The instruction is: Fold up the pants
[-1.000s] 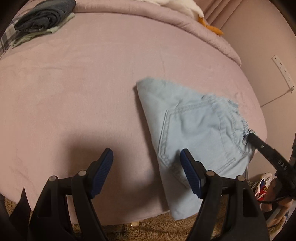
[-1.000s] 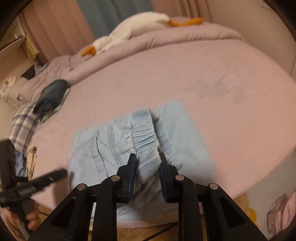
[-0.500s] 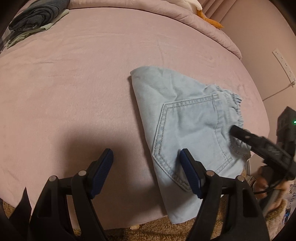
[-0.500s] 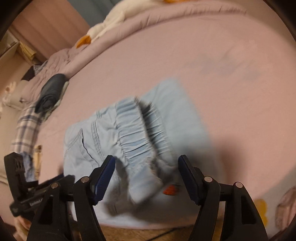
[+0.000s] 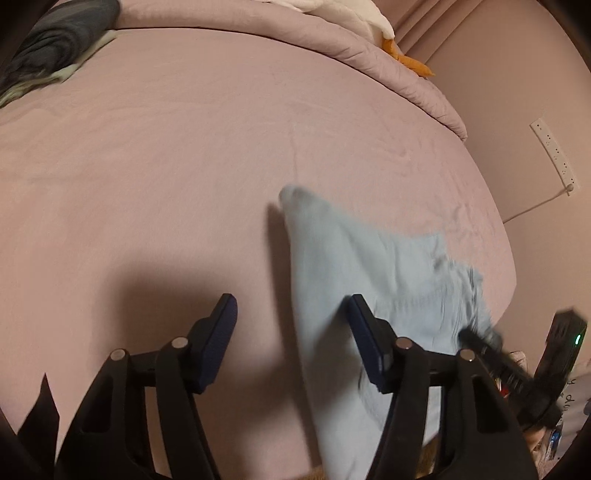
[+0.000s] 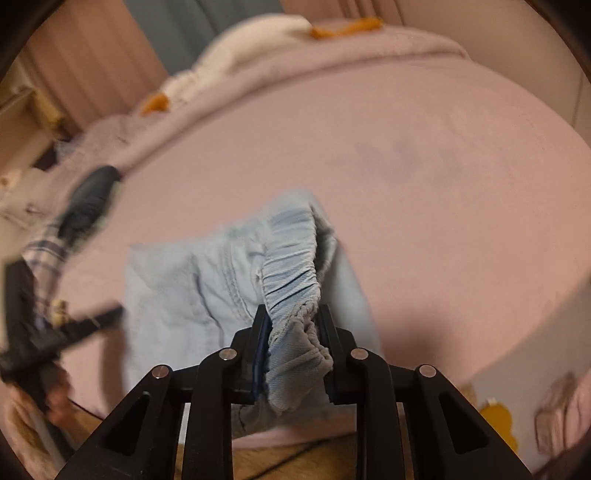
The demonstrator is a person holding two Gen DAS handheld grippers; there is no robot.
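Here the right tool (image 6: 291, 325) is clamped on the elastic waistband (image 6: 291, 273) of the light-blue denim shorts (image 5: 369, 266) mid-fold, the left tool (image 5: 291, 328) gapes empty above the bed (image 5: 184, 147), and the next move likely calls for carrying the waistband across.

The pants (image 5: 354, 266) lie on the bed (image 5: 184, 147) near its front edge, folded clothes (image 5: 51, 48) far behind at left.

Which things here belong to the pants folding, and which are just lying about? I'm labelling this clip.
Part of the job:
light blue pants
right gripper, shut on the waistband
left gripper, open
pink bed

Lying about:
dark folded clothes
goose plush
power strip
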